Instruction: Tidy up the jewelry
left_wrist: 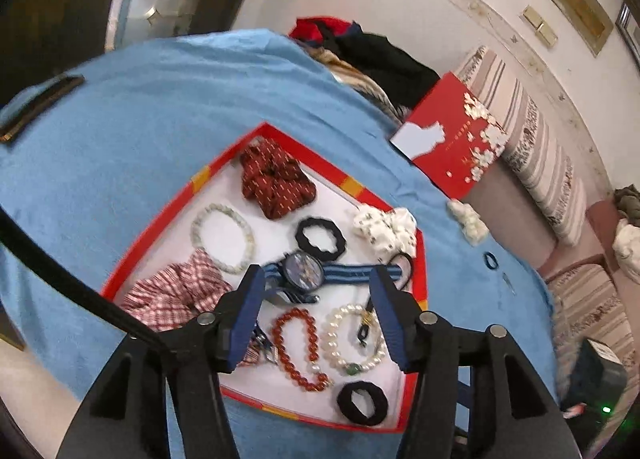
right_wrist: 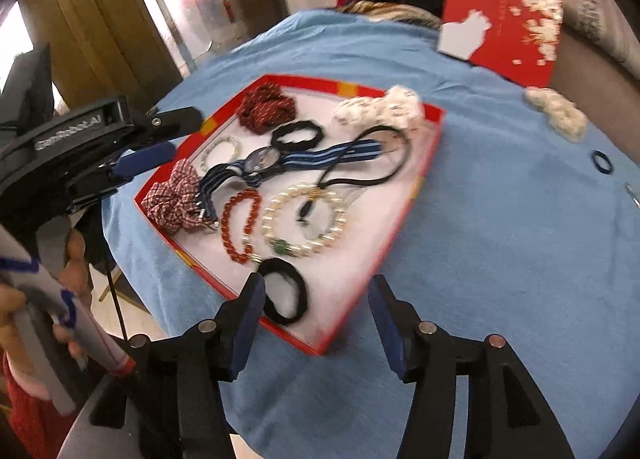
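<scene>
Right wrist view alone shows your hand (right_wrist: 74,259) — both tongs, left (left_wrist: 316,279) and right (right_wrist: 316,291), spread, empty, over the tray (right_wrist: 424,163).

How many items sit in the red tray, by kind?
Scrunchies: 3, dark red, checked, white
Black hair ties: 3
Bead bracelets: 3, pale, red, pearl
Watch: 1
Total: 10
</scene>
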`<act>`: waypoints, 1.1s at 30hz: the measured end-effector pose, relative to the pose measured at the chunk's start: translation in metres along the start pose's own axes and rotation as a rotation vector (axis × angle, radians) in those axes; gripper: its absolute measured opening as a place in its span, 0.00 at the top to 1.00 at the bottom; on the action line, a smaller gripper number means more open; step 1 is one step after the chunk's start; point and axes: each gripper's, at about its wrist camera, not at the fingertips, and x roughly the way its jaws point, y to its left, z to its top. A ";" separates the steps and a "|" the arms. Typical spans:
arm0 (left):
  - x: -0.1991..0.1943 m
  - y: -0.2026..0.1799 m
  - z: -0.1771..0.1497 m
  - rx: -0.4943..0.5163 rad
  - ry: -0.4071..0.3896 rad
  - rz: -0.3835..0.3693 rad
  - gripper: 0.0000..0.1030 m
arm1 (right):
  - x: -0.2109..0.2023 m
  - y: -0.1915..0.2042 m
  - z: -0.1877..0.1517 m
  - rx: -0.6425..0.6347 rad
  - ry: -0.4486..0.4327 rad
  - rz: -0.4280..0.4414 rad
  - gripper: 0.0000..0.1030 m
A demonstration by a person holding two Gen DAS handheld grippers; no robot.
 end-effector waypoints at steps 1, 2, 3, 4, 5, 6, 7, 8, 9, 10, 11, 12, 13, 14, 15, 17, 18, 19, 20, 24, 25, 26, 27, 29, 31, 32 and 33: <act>-0.002 -0.001 0.000 0.004 -0.015 0.011 0.46 | -0.008 -0.004 -0.005 0.008 -0.013 -0.011 0.41; -0.004 -0.002 0.000 0.010 -0.034 0.025 0.44 | -0.017 -0.012 -0.012 0.021 -0.030 -0.027 0.40; -0.008 -0.005 -0.001 0.021 -0.060 0.048 0.43 | -0.024 -0.019 -0.018 0.036 -0.045 -0.043 0.39; -0.011 -0.008 -0.002 0.034 -0.084 0.071 0.43 | -0.030 -0.026 -0.025 0.051 -0.056 -0.059 0.38; -0.016 -0.013 -0.003 0.061 -0.120 0.104 0.42 | -0.036 -0.034 -0.032 0.069 -0.067 -0.075 0.38; -0.021 -0.019 -0.005 0.093 -0.160 0.138 0.40 | -0.044 -0.044 -0.042 0.100 -0.079 -0.094 0.38; -0.026 -0.026 -0.008 0.123 -0.201 0.170 0.38 | -0.048 -0.051 -0.047 0.121 -0.085 -0.104 0.38; -0.034 -0.034 -0.012 0.153 -0.253 0.205 0.32 | -0.054 -0.060 -0.054 0.147 -0.093 -0.116 0.38; -0.044 -0.044 -0.017 0.179 -0.320 0.241 0.24 | -0.060 -0.069 -0.063 0.176 -0.101 -0.131 0.38; -0.051 -0.049 -0.021 0.189 -0.365 0.257 0.20 | -0.064 -0.076 -0.068 0.195 -0.106 -0.144 0.38; -0.063 -0.056 -0.027 0.198 -0.434 0.276 0.11 | -0.070 -0.083 -0.075 0.220 -0.113 -0.160 0.38; -0.073 -0.062 -0.032 0.201 -0.492 0.292 0.06 | -0.074 -0.090 -0.082 0.242 -0.120 -0.168 0.38; -0.085 -0.069 -0.039 0.201 -0.553 0.306 0.05 | -0.078 -0.094 -0.085 0.258 -0.126 -0.170 0.38; -0.097 -0.075 -0.047 0.202 -0.598 0.312 0.03 | -0.082 -0.098 -0.090 0.274 -0.135 -0.172 0.38; -0.107 -0.080 -0.055 0.205 -0.624 0.314 0.00 | -0.087 -0.103 -0.095 0.287 -0.145 -0.177 0.38; -0.125 -0.090 -0.070 0.218 -0.634 0.313 0.00 | -0.092 -0.104 -0.100 0.293 -0.160 -0.186 0.38; -0.131 -0.094 -0.076 0.229 -0.627 0.309 0.00 | -0.096 -0.105 -0.103 0.292 -0.171 -0.191 0.37; -0.136 -0.099 -0.082 0.249 -0.606 0.309 0.00 | -0.098 -0.105 -0.105 0.289 -0.177 -0.193 0.37; -0.139 -0.106 -0.086 0.273 -0.565 0.323 0.00 | -0.102 -0.104 -0.108 0.284 -0.186 -0.192 0.37; -0.151 -0.129 -0.098 0.316 -0.499 0.381 0.00 | -0.113 -0.098 -0.115 0.245 -0.220 -0.189 0.35; -0.157 -0.134 -0.104 0.314 -0.517 0.390 0.00 | -0.114 -0.095 -0.117 0.237 -0.229 -0.193 0.35; -0.164 -0.138 -0.107 0.311 -0.538 0.392 0.00 | -0.117 -0.093 -0.119 0.228 -0.239 -0.197 0.34; -0.172 -0.142 -0.111 0.309 -0.560 0.384 0.00 | -0.120 -0.093 -0.120 0.223 -0.248 -0.198 0.34; -0.184 -0.150 -0.118 0.308 -0.598 0.355 0.00 | -0.125 -0.093 -0.123 0.219 -0.261 -0.198 0.33; -0.194 -0.156 -0.123 0.296 -0.631 0.334 0.00 | -0.130 -0.094 -0.127 0.220 -0.275 -0.203 0.31; -0.198 -0.159 -0.125 0.286 -0.646 0.335 0.00 | -0.132 -0.096 -0.128 0.226 -0.281 -0.207 0.30; -0.200 -0.161 -0.127 0.277 -0.656 0.344 0.00 | -0.133 -0.098 -0.130 0.232 -0.285 -0.209 0.30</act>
